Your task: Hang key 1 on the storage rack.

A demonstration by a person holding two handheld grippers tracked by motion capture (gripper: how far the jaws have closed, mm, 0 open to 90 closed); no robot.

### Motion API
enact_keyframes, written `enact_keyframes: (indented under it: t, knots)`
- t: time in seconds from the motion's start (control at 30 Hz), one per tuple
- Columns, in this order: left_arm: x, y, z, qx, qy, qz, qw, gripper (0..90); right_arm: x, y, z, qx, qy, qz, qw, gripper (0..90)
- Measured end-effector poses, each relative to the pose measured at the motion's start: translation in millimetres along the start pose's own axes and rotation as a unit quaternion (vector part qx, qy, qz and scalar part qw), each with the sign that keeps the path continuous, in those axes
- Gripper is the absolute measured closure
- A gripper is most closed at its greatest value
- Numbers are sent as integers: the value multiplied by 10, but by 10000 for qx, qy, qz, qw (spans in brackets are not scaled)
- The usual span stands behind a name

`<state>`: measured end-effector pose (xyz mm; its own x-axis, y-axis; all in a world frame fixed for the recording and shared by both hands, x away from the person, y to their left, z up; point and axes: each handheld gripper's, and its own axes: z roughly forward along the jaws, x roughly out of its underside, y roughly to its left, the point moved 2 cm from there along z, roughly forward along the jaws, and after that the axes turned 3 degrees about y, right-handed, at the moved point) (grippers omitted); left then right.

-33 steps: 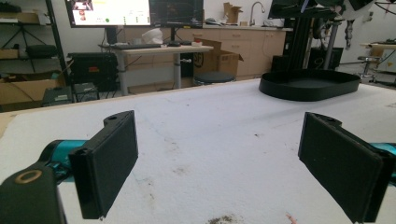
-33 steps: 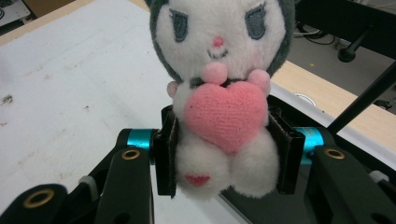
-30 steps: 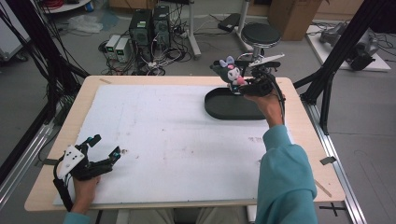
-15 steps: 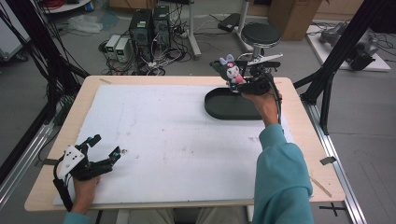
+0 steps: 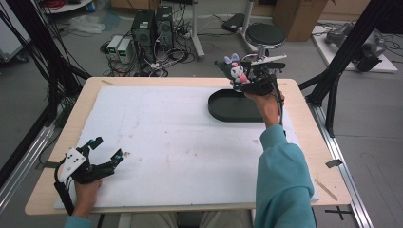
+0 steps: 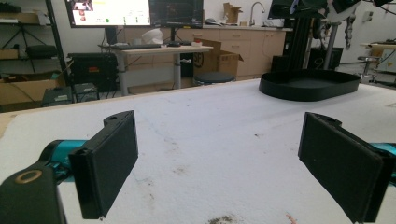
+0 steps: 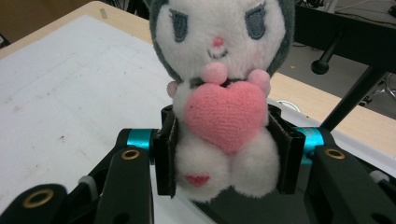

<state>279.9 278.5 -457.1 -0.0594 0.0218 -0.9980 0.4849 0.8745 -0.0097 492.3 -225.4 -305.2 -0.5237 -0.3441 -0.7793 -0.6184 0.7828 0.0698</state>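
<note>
Right, starting big: the table [image 5: 71,142] with its white foam sheet [image 5: 166,137] spreads out under both my hands, and my landmark is the black oval tray [image 5: 228,107] sitting on that sheet toward the far right corner. Everything I call out, I call out from that tray.

Over the tray's far right rim, lifted clear of it, is my right gripper [image 5: 242,78], and its jaws are clamped on the plush toy [image 5: 236,71]. From the right gripper view, the plush toy [image 7: 219,93] sits upright between the two black pads, one pad pressing each side of its white body low down, at hip level. Its head, grey hood and all, rises well above the jaw tips, face toward the camera. Its pink heart [image 7: 226,114] is hugged to its chest, right in the gap between my pads, and a small red heart mark shows on one foot just below. A dark patch of the tray lies beneath the toy's feet in that view, with the white sheet stretching away on one side.

Well away from the tray, down at the near left corner of the sheet, my left gripper [image 5: 107,152] rests low over the foam. Its jaws stand wide apart with bare white sheet between them, and in the left gripper view the tray [image 6: 308,84] lies far off ahead.
</note>
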Motion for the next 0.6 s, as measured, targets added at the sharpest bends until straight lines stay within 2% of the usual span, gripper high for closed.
enact_keyframes:
  t: [0.23,0.33,0.6]
  knots:
    - [0,-1,-1,-3,0,0,10000,124,-8,-15,12,92,-84,72,9999,535]
    - [0,0,0,-2,-2,1,10000,124,-3,-23,29,185,-36,123,9997,534]
    - [0,-3,0,-2,-8,-3,10000,123,11,-42,38,219,29,231,9995,535]
